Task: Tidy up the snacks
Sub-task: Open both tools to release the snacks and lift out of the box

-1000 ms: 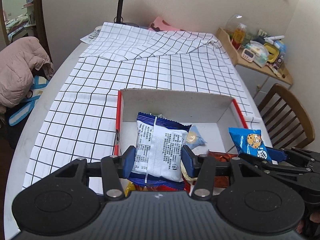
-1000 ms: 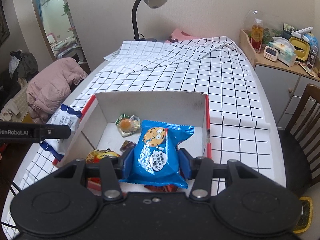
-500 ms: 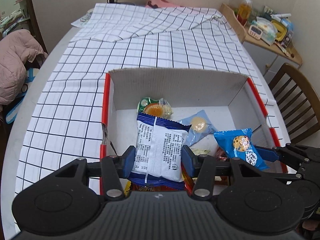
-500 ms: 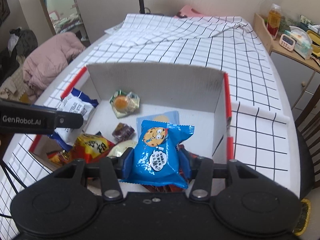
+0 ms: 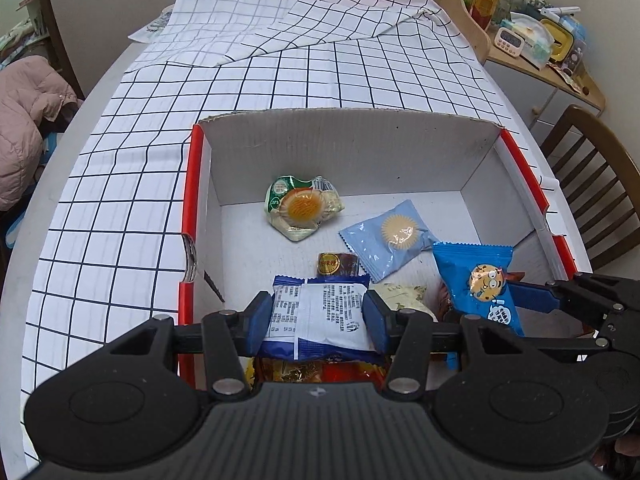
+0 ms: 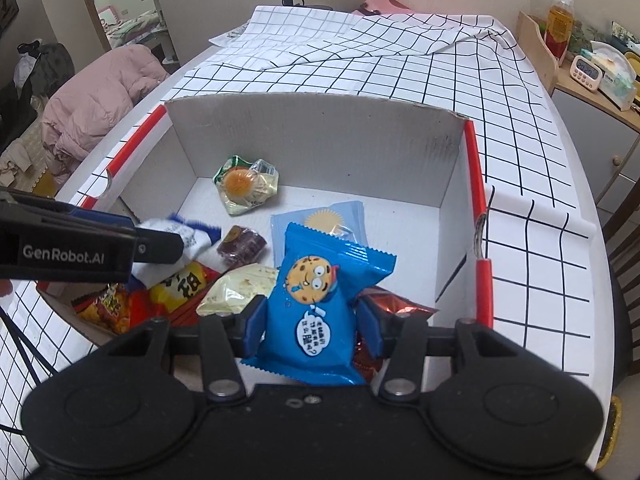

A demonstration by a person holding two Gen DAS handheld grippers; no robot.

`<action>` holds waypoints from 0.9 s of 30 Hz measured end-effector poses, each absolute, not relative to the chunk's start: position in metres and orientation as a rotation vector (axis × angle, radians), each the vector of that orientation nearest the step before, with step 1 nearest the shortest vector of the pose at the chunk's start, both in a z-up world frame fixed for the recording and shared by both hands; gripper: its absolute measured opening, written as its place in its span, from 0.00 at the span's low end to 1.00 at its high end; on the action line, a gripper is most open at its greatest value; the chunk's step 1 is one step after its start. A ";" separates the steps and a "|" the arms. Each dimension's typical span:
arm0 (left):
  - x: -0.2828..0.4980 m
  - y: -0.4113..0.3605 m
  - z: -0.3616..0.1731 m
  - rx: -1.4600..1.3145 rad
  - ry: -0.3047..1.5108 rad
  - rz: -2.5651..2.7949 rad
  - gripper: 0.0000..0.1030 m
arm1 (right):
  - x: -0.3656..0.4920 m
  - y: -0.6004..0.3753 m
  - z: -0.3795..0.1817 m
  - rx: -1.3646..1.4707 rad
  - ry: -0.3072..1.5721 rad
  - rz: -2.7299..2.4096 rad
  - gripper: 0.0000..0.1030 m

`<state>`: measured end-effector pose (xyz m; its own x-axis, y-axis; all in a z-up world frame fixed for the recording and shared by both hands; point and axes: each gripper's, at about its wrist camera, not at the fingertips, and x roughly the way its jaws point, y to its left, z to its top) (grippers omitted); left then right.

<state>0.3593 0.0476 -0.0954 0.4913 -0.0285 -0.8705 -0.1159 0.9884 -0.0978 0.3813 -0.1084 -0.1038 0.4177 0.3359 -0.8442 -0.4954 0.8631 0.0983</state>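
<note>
**Two Snack Packets Held Over a Cardboard Box**

Two grippers, each clamped on a crinkly foil packet, hang above an open box.

Left wrist view: the left gripper point(image 5: 318, 316) has its blue pads pressed against both sides of a white-and-navy packet point(image 5: 320, 320), a flat pillow pack with small printed text on its matte white face and serrated navy ends. It sits over the near left part of the cardboard box point(image 5: 348, 144), which has dull grey corrugated inner walls and glossy red edges. On the box floor lie a round pastry in a clear green-topped wrapper point(image 5: 302, 210), a pale blue sachet with a sun print point(image 5: 390, 238), a small dark wrapped sweet point(image 5: 336, 264) and a cream-coloured crumpled packet point(image 5: 400, 294). To the right, the right gripper point(image 5: 516, 294) grips a bright blue cookie packet point(image 5: 478, 280). The box rests on a white tablecloth with a black grid point(image 5: 120, 200), folded back at the far end.

Right wrist view: the right gripper point(image 6: 310, 322) squeezes the blue cookie packet point(image 6: 320, 292) at its waist, so the shiny film puckers; a cartoon cookie is printed on it. It stands upright over the near right part of the box point(image 6: 312, 140). Below and beside it lie a red foil wrapper point(image 6: 390, 304), a yellow-and-red bag point(image 6: 180, 286) and the cream packet point(image 6: 240, 284). The left gripper point(image 6: 176, 242) enters from the left, the white-and-navy packet point(image 6: 176, 232) blurred at its tip.
</note>
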 end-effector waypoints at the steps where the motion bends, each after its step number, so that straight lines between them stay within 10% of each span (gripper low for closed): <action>1: 0.359 0.048 -0.095 -0.151 1.056 0.054 0.48 | 0.381 -0.108 -0.104 -0.176 1.013 0.524 0.48; 27: 0.293 0.063 -0.041 -0.203 0.930 0.049 0.59 | 0.337 -0.123 -0.049 -0.082 0.901 0.517 0.58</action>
<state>0.2925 0.0627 -0.0413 0.5986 -0.0454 -0.7998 -0.1298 0.9797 -0.1528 0.3373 -0.1227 -0.0490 0.5078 0.3948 -0.7657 -0.4623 0.8749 0.1445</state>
